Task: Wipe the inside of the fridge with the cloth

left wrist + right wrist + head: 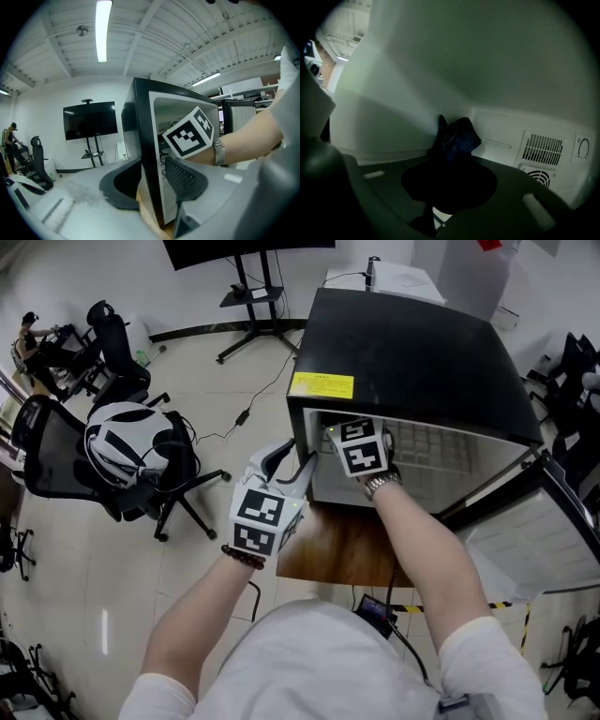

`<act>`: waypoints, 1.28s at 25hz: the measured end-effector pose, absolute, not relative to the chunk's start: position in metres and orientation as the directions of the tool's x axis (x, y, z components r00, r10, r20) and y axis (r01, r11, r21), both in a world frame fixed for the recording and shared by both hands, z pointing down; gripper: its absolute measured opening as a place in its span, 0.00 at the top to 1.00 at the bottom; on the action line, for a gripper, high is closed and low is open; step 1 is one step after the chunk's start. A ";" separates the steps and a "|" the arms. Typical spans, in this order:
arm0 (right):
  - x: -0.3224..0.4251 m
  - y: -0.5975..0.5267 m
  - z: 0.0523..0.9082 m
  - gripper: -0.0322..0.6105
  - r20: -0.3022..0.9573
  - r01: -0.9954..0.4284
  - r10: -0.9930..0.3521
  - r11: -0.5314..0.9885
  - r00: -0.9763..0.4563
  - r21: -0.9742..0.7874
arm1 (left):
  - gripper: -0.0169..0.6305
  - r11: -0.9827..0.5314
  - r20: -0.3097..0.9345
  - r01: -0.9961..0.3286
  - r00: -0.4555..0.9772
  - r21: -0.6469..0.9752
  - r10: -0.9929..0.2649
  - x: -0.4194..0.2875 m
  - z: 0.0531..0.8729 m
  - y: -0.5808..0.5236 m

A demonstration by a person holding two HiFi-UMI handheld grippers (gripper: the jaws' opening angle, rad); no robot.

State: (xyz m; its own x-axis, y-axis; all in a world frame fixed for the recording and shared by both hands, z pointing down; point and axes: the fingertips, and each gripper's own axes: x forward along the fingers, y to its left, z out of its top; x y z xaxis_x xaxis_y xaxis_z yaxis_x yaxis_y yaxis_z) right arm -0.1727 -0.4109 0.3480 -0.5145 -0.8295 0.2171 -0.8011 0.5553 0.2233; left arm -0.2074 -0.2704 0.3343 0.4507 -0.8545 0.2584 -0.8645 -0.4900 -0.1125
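Note:
The black mini fridge point(403, 343) stands on a wooden stand with its door point(539, 531) swung open to the right. My right gripper reaches into the opening; only its marker cube point(363, 448) shows in the head view. In the right gripper view, the right gripper point(452, 157) is shut on a dark cloth point(460, 135), which bunches up against the white inner wall point(393, 122) near the back left corner. My left gripper point(298, 463) straddles the fridge's left front edge point(143, 140). Its jaws stand apart on either side of that wall, with a small gap at the right pad point(180, 176).
A vent grille point(543, 147) and a round dial point(583, 149) sit on the fridge's back wall at the right. The wooden stand point(337, 549) juts toward me. An office chair with a white helmet point(122, 442) stands at the left, and a TV stand point(253, 296) behind.

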 end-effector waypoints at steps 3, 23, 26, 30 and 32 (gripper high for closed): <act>-0.172 -0.415 0.351 0.84 0.238 -0.805 -0.828 0.554 -0.508 0.212 | 0.73 -0.487 0.269 -0.866 0.446 -0.112 -0.854 -0.208 0.337 -0.270; -0.134 -0.436 0.350 0.84 0.256 -0.865 -0.891 0.436 -0.376 0.249 | 0.73 -0.479 0.263 -0.870 0.439 -0.112 -0.859 -0.208 0.337 -0.272; -0.124 -0.437 0.350 0.84 0.255 -0.874 -0.899 0.417 -0.356 0.249 | 0.73 -0.473 0.259 -0.874 0.435 -0.108 -0.863 -0.208 0.334 -0.272; -0.111 -0.438 0.350 0.84 0.259 -0.883 -0.908 0.394 -0.330 0.257 | 0.73 -0.475 0.266 -0.874 0.435 -0.108 -0.861 -0.209 0.340 -0.272; -0.105 -0.439 0.350 0.84 0.260 -0.887 -0.912 0.382 -0.317 0.259 | 0.73 -0.475 0.266 -0.874 0.435 -0.107 -0.860 -0.209 0.341 -0.273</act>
